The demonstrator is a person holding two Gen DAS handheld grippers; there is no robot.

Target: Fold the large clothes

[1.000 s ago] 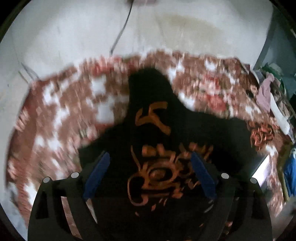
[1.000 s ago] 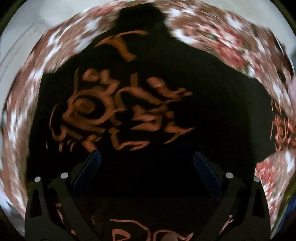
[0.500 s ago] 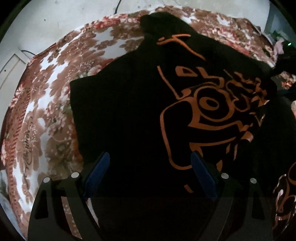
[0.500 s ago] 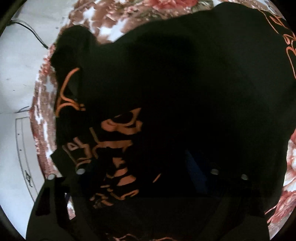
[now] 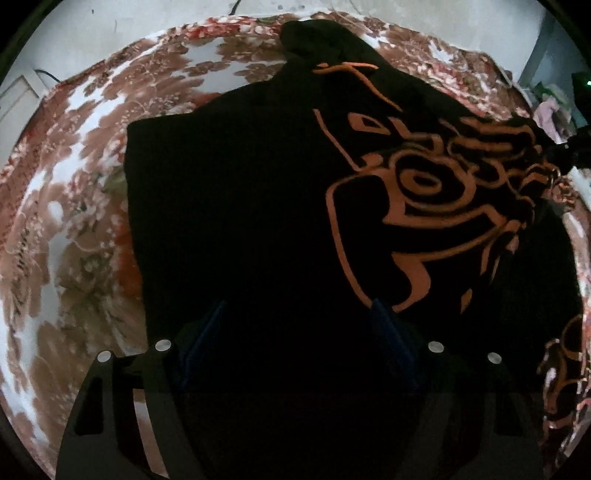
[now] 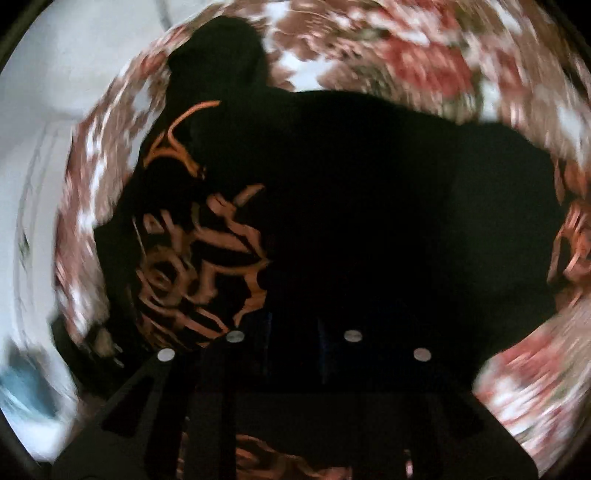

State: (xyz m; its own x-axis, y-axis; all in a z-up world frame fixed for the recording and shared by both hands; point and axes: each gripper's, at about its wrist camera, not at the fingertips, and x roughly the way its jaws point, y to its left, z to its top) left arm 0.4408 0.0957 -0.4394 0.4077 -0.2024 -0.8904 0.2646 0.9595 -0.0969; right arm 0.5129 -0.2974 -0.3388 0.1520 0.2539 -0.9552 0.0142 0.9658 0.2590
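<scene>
My right tool points steeply down with its jaws closing, drawn nearly together, and black cloth lies between them. Against the dark fabric I cannot see whether the pads already press on it. My left tool also points down, jaws wide but starting to close, its blue pads standing over the near part of the same cloth with nothing pinched yet.

The cloth is a large black hooded sweatshirt with an orange line-drawn print, spread flat on a bed covered by a red, brown and white floral bedspread. In the left view, part of the printed side is drawn up toward the far right edge of the picture, where a dark object meets it; I judge that to be my right tool, but it is too small to be sure.

I judge this the start of a fold: both tools taking hold along the near side before carrying it over. Next I need the left jaws to close on the fabric, catching the layers cleanly, then both tools lifting together.

The sweatshirt's left edge runs straight, with bare bedspread beyond it, so there is room that way. The black hood sits near the far edge of the bed, close to a pale wall. The right view is blurred, so edges there are uncertain.
</scene>
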